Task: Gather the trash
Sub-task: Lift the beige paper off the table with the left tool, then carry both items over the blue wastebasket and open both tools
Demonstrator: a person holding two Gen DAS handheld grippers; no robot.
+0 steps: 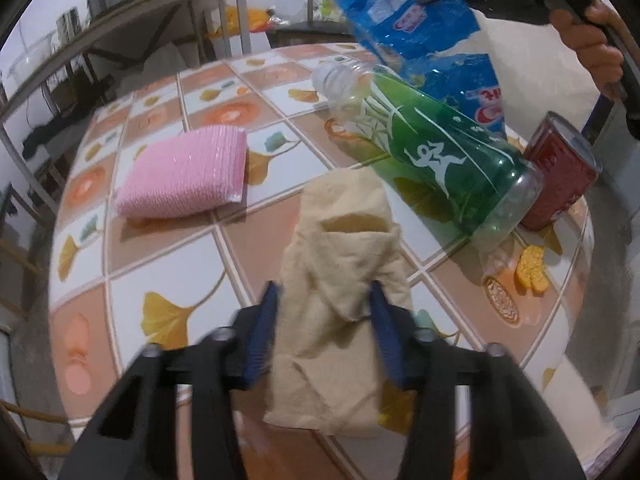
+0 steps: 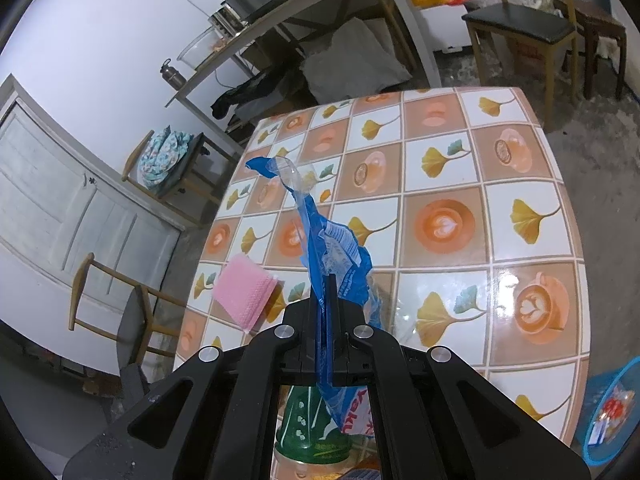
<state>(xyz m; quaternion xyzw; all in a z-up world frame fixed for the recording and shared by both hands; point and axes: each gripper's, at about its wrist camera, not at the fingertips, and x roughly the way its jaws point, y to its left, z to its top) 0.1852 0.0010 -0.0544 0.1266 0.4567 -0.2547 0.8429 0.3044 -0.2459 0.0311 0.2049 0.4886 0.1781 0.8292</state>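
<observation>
Gripping a blue wrapper [image 2: 340,264], right tongs [image 2: 329,280] are clenching; left tongs [image 1: 324,300] are straddling crumpled tissue [image 1: 340,280], unclamped; bottle [image 1: 440,148] and can [image 1: 560,172] are awaiting collection.

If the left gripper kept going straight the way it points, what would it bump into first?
Probably the crumpled beige paper napkin, already lying between the left gripper's open blue fingers, on the tiled table.

Two close downward wrist views, shared table [image 1: 168,264].
</observation>
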